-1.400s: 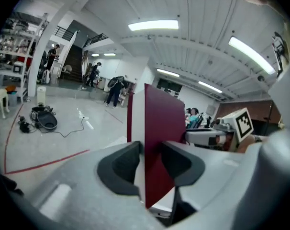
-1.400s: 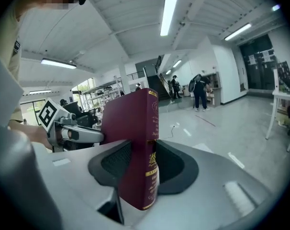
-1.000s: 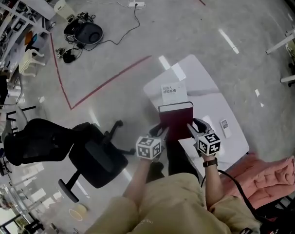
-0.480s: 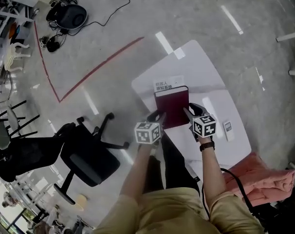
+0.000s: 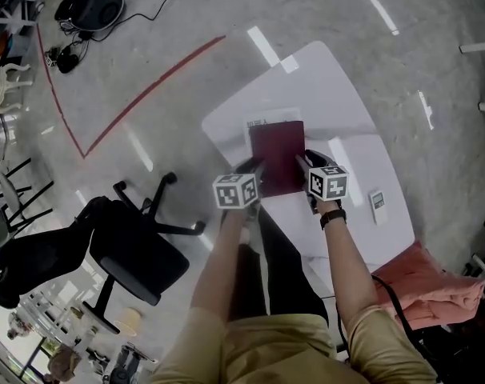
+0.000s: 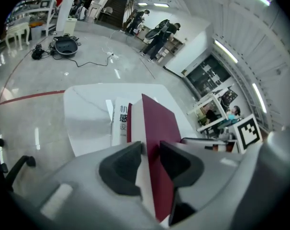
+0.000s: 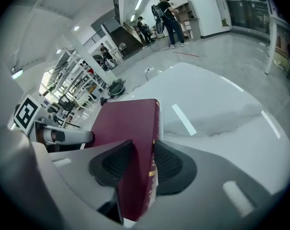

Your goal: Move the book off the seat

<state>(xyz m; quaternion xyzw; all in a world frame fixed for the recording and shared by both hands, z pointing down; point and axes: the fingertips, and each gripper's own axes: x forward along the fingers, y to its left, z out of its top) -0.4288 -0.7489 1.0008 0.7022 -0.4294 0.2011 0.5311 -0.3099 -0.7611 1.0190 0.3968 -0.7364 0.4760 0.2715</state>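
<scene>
A dark red hardcover book [image 5: 276, 157] is held up between my two grippers above a white table [image 5: 338, 110]. My left gripper [image 5: 249, 174] clamps the book's left edge, its jaws still closing, pads on both covers of the book [image 6: 157, 128]. My right gripper [image 5: 308, 169] clamps the right edge of the book [image 7: 128, 123], jaws also closing onto it. The black office chair seat [image 5: 134, 258] stands behind and to the left, with nothing on it. A white printed booklet [image 6: 120, 123] lies on the table just beyond the book.
A small white remote [image 5: 377, 206] lies on the table at the right. A pink cushion [image 5: 422, 282] sits at the lower right. Red tape [image 5: 146, 94] lines the grey floor, with cables and a round device [image 5: 90, 6] at the far left.
Both grippers have carried the book forward over the table, and it now covers most of the white booklet. The chair has dropped back to the left.
</scene>
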